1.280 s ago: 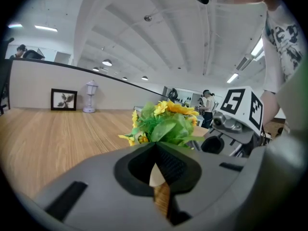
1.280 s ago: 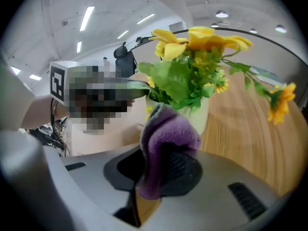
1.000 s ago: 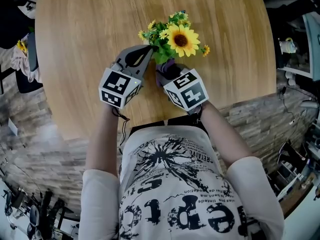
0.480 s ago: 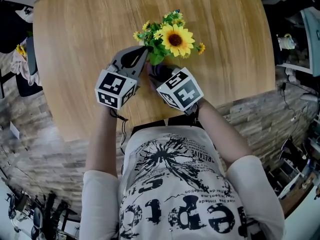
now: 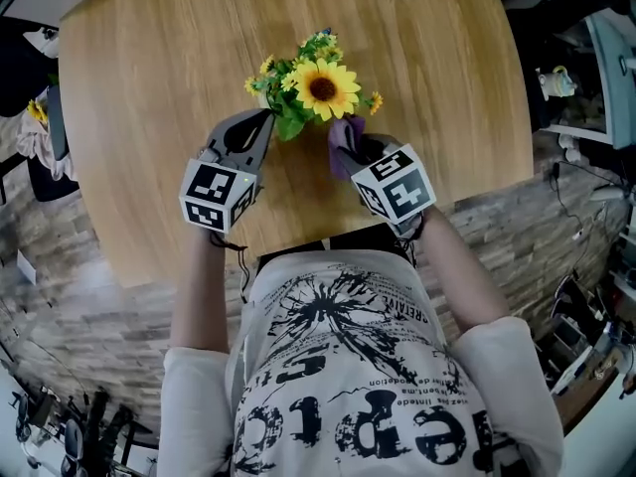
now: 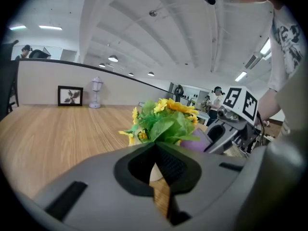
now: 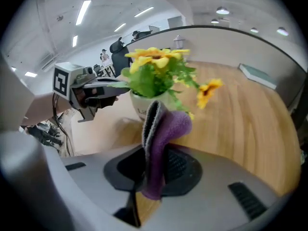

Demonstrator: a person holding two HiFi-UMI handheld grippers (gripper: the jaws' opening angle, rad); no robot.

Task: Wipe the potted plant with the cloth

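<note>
Head view: potted plant [image 5: 316,89] on wooden table [image 5: 149,87]. Left gripper [image 5: 263,117] is at its 8 o'clock, right gripper [image 5: 356,149] at its 5 o'clock, with the purple cloth [image 5: 341,135].
Left gripper view: jaws pressed together, nothing between; potted plant at 12 o'clock.
Right gripper view: jaws pinch cloth; potted plant just beyond, 12 o'clock.

Round wooden table [image 5: 149,87], stone-tile floor [image 5: 79,266], ceiling lights [image 6: 113,58], framed picture [image 6: 70,96]

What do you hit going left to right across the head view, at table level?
left gripper → potted plant → right gripper. The cloth clamped in the right gripper overlaps the plant, so it's left out.
</note>
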